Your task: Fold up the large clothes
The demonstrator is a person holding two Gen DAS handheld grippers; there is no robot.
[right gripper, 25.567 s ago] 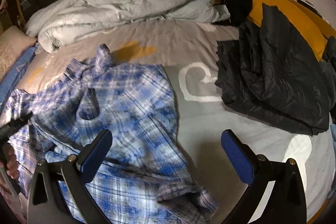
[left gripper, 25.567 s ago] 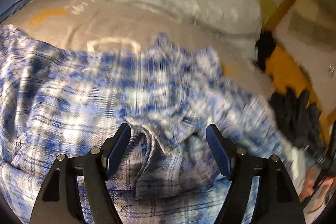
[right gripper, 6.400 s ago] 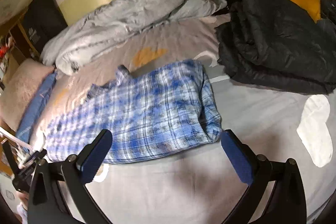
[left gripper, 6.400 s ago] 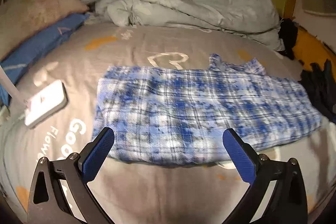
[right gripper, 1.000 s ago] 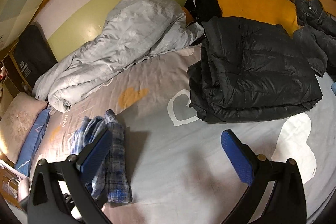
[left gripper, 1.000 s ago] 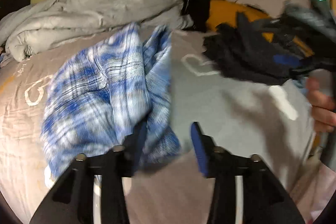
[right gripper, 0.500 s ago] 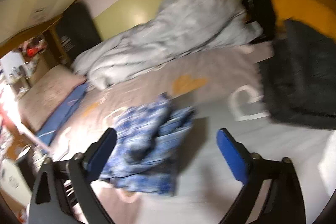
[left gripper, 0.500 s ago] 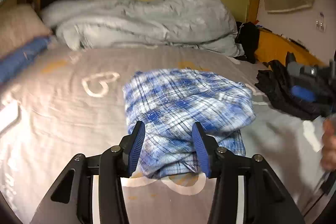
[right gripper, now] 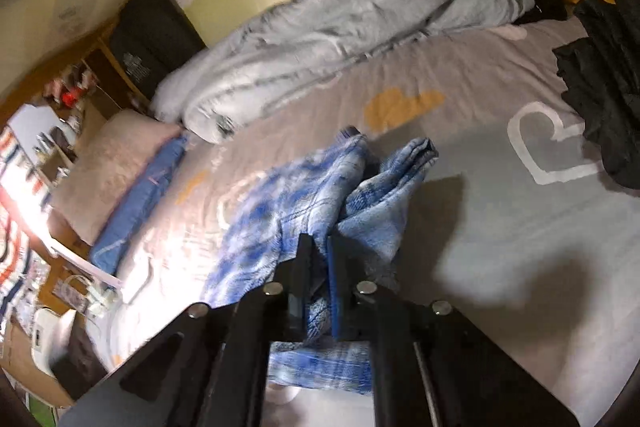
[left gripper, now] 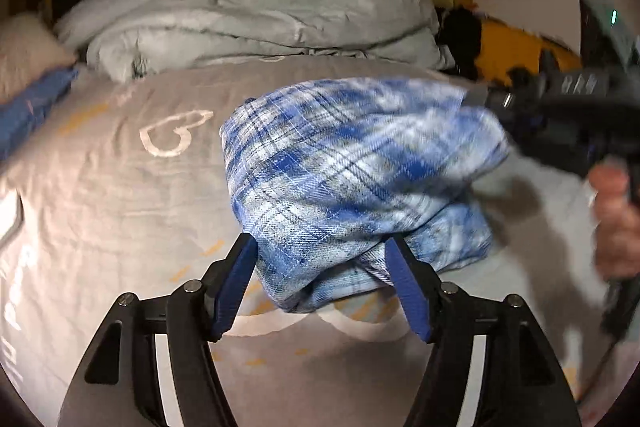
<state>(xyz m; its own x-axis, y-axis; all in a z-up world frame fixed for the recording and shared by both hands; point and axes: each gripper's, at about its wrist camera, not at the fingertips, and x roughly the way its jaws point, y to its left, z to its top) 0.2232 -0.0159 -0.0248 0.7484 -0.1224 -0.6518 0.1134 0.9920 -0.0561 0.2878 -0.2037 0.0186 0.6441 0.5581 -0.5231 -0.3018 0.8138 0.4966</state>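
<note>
Right gripper [right gripper: 318, 259]: my fingers are clamped on a bunched fold of the plaid shirt [left gripper: 352, 179].
Left gripper [left gripper: 320, 287]: my fingers stand parted either side of the bundle's near edge, gripping nothing I can confirm.
Plaid shirt: mid-bed on the grey sheet [right gripper: 480, 227], doubled into a lumpy packet, layers uneven.
Progress, my estimate: main folds done; squaring and flattening remain.
Surroundings: grey duvet [right gripper: 360, 7] by the headboard, black jacket [right gripper: 604, 83] well apart.

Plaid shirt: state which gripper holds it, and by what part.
Right gripper is shut on the blue plaid shirt at its near bunched edge. Left gripper straddles it, open.
</note>
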